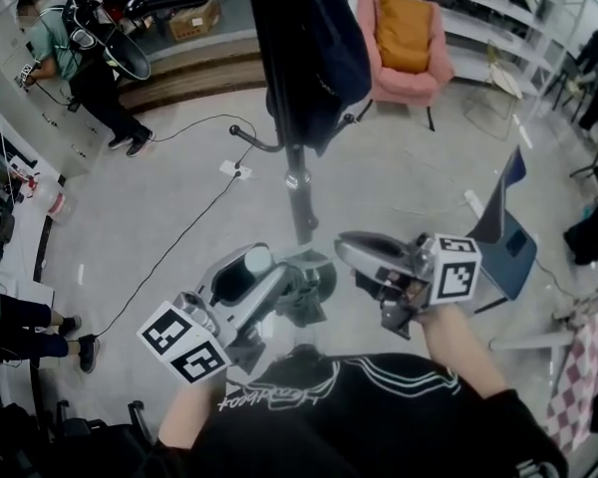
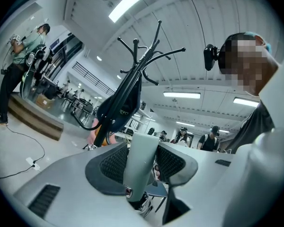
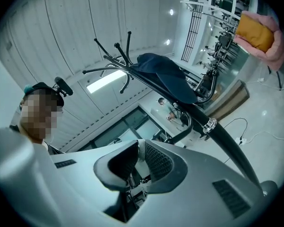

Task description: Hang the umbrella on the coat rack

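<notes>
The left gripper (image 2: 143, 148) is clamped on a pale grey flat piece (image 2: 139, 174). Both ribbed pads press its sides and it stands upright between them. What the piece is, I cannot tell. The right gripper (image 3: 139, 150), at 3 o'clock from the left one, holds nothing; its jaws are drawn close, with only a narrow slit between the pads.

Both grippers face the coat rack (image 1: 299, 202), which stands at 12 o'clock from the pair. In the head view its black pole comes down between them.

The umbrella (image 1: 329, 63) is on the rack — a navy one, loosely furled, hanging from the upper hooks and lying along the pole, apart from both grippers. A black curved hook (image 1: 247, 139) juts toward 9 o'clock near the umbrella's lower end; whether it is the umbrella's handle or an arm of the rack I cannot say.

Further out, a pink armchair (image 1: 441, 68) with an orange cushion (image 1: 404, 28) sits behind the rack at 1 o'clock. A blue chair (image 1: 508, 237) stands at 3 o'clock from the right gripper. On the floor at 11 o'clock lies a white power strip (image 1: 236, 170) — its black cable (image 1: 169, 257) trails off toward 7 o'clock. In the far corner at 10 o'clock stands a person in a green top (image 1: 65, 48).
</notes>
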Available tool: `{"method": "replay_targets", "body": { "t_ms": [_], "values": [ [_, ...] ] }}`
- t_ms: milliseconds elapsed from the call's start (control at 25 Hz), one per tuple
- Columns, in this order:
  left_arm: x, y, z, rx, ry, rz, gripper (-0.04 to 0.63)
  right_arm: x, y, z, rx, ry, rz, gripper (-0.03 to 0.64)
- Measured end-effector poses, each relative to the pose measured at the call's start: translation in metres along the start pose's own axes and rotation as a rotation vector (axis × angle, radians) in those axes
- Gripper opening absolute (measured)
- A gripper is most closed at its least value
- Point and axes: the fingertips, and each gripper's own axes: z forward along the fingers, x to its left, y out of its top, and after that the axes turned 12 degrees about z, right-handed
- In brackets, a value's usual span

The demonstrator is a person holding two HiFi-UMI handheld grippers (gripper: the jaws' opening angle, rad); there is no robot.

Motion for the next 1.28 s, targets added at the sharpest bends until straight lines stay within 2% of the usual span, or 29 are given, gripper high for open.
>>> {"method": "replay_targets", "body": {
  "t_ms": [200, 680, 920, 1280],
  "values": [
    [0.02, -0.008, 0.013, 0.028, 0.007, -0.004, 0.181, -0.019, 0.013, 0.007, -0.004, -0.037, -0.031, 0.058],
    [0.074, -0.046, 0.04, 0.134, 0.065, -0.002, 0.181, -0.071, 0.028, 0.015, -0.018, -0.118, -0.008, 0.058],
    [0.098, -0.07, 0.045, 0.198, 0.094, 0.014, 0.181, -0.088, 0.03, 0.023, -0.013, -0.125, 0.001, 0.058],
    [0.12, -0.11, 0.047, 0.279, 0.13, -0.009, 0.181, -0.097, 0.03, 0.013, -0.062, -0.117, 0.047, 0.058]
  ]
}}
